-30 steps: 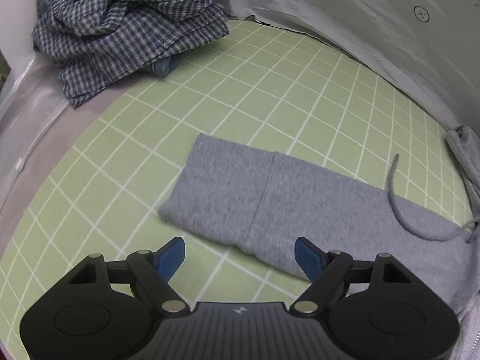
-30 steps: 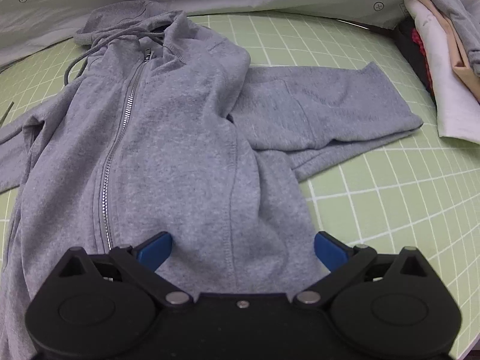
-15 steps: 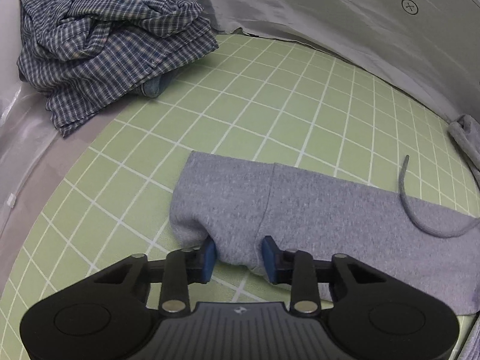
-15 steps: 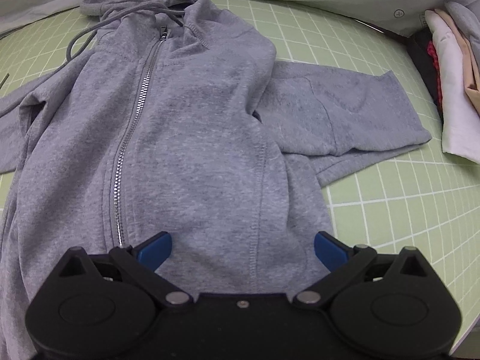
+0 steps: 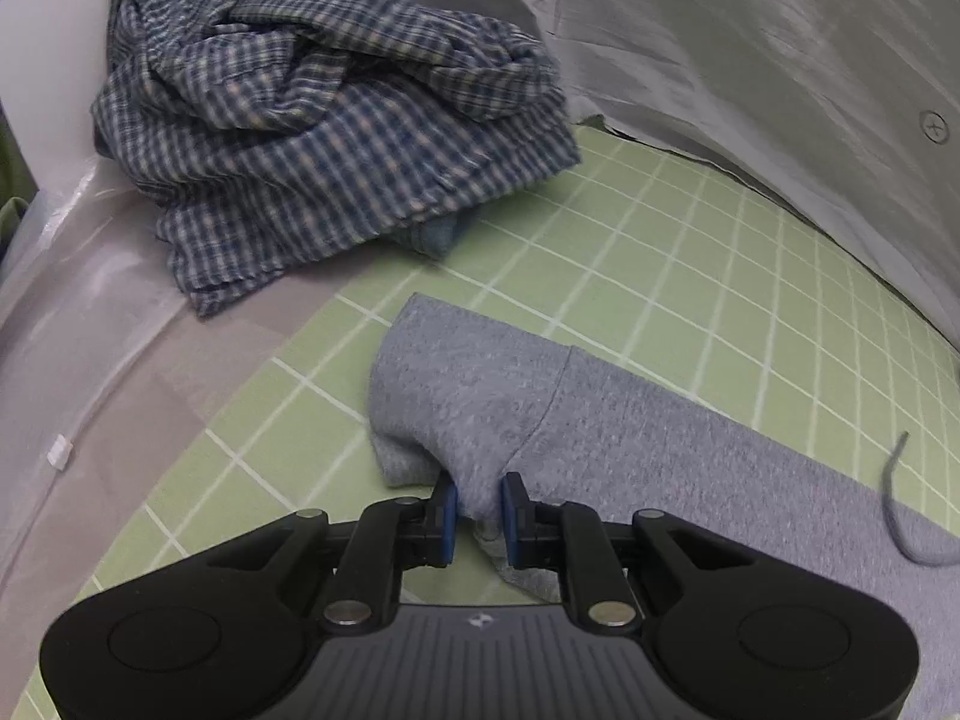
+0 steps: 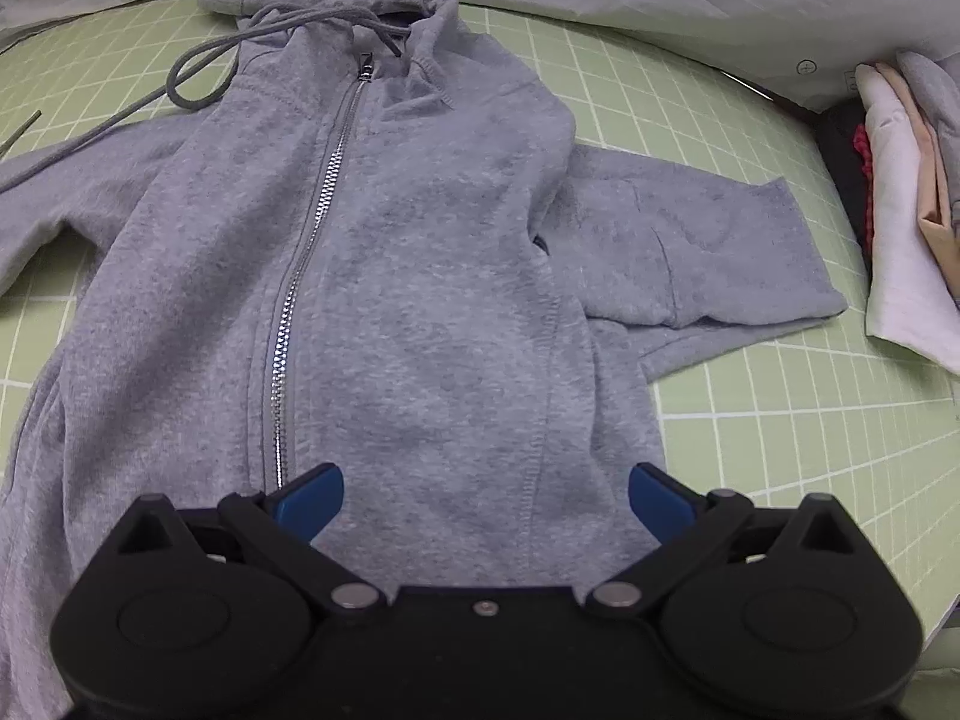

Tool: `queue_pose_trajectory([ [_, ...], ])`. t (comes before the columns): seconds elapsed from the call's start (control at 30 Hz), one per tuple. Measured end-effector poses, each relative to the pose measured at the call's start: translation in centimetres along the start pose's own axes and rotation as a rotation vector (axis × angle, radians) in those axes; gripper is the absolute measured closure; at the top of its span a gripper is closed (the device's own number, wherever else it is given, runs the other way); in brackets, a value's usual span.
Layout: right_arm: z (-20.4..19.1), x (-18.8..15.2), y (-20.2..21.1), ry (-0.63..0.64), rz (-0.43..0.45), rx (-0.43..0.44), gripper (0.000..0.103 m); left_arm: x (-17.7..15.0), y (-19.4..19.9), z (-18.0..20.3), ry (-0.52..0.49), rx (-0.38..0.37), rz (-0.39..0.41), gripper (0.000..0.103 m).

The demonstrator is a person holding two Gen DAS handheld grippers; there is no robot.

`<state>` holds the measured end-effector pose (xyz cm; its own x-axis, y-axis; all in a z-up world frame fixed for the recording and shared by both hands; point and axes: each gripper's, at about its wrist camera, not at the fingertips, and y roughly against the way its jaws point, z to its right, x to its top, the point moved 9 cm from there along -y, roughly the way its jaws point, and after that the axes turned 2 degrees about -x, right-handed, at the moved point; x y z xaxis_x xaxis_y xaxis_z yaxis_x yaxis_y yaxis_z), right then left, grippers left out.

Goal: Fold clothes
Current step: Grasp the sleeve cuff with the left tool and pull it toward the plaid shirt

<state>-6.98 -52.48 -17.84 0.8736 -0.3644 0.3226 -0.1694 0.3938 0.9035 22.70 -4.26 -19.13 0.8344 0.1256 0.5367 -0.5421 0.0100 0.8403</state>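
A grey zip-up hoodie (image 6: 390, 276) lies front up on the green grid mat (image 6: 810, 432), hood at the far end. Its right sleeve (image 6: 690, 252) lies folded out to the right. In the left wrist view its other sleeve (image 5: 570, 420) stretches across the mat. My left gripper (image 5: 479, 513) is shut on the near edge of that sleeve close to the cuff, and the cloth bunches up between the blue pads. My right gripper (image 6: 485, 489) is open and empty, hovering over the hoodie's lower front, right of the zipper (image 6: 312, 252).
A crumpled blue checked shirt (image 5: 324, 120) sits at the mat's far left corner. A stack of folded clothes (image 6: 906, 198) lies at the right edge. A grey drawstring (image 5: 900, 516) lies on the sleeve. White sheeting (image 5: 780, 60) backs the mat.
My left gripper closed from wide open onto the sleeve edge and lifted it slightly, moving left toward the cuff. My right gripper moved forward over the hoodie, still open.
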Motion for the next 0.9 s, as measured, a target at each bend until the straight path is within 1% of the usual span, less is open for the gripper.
queue_pose_trajectory([
  [0.1, -0.4, 0.0, -0.1, 0.01, -0.008, -0.004, 0.001, 1.4, -0.7, -2.8, 0.039, 0.044, 0.019, 0.085],
  [0.23, -1.1, 0.1, -0.1, 0.052, -0.007, -0.004, 0.001, 2.9, -1.2, -7.1, 0.064, 0.136, 0.048, 0.085],
  [0.43, -1.3, 0.4, 0.1, 0.071, -0.004, -0.018, 0.001, 3.0, -1.0, -9.8, 0.108, 0.166, 0.056, 0.082],
  [0.67, 0.1, 0.1, 0.3, 0.05, 0.003, -0.038, 0.001, 3.2, -0.7, -12.8, 0.161, 0.201, 0.066, 0.08],
  [0.9, 0.6, -0.3, 0.8, 0.021, 0.025, -0.03, 0.001, 0.4, 1.3, -14.2, 0.202, 0.247, 0.038, 0.079],
])
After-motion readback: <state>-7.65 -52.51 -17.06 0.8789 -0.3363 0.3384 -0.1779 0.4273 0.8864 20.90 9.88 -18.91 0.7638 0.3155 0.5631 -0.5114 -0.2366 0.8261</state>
